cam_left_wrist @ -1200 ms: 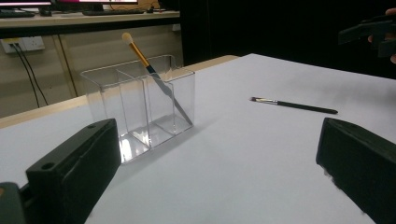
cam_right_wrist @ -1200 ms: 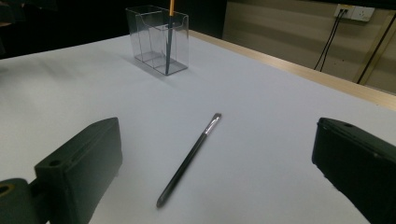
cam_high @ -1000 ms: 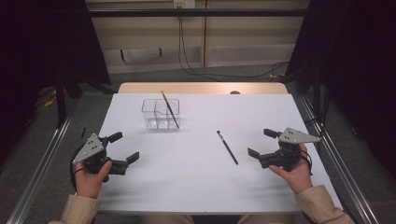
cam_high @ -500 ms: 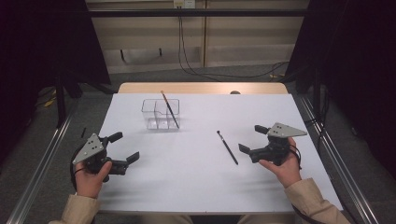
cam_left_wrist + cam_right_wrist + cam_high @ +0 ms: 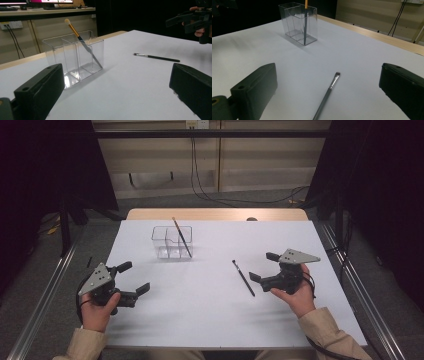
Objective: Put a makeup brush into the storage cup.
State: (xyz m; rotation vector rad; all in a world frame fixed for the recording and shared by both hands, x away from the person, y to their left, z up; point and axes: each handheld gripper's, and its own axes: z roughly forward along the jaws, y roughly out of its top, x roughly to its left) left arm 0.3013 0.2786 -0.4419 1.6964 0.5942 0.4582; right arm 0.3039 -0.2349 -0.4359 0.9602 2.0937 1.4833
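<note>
From the high view, the white counter [image 5: 210,320] carries three things: one clear box [image 5: 172,241] with dividers and two brushes; one brush [image 5: 182,237] stands slanted in the box's right-hand compartment, its tip above the rim; the other, a dark brush [image 5: 243,277], lies flat on the bare counter, well apart from the box and just beside the right gripper [image 5: 260,267]; the right hand [image 5: 295,292] holds that gripper with its fingers wide and empty; the left gripper [image 5: 134,276], in the left hand [image 5: 97,307] near the counter's front left, also has its fingers wide, holding nothing.

In the left gripper view, the box [image 5: 75,57] appears split into perhaps three compartments, though the clear walls make the count uncertain; the yellow-handled brush [image 5: 80,40] leans in an end one, its pale tip up; the flat brush [image 5: 156,57] lies farther off, with the other gripper [image 5: 186,21] above and beyond it.

In the right gripper view, the flat brush [image 5: 327,96] lies between the two wide-set fingers [image 5: 254,90], bristles pointing away; the box [image 5: 298,22] stands beyond, the brush [image 5: 305,22] upright in it.
</note>
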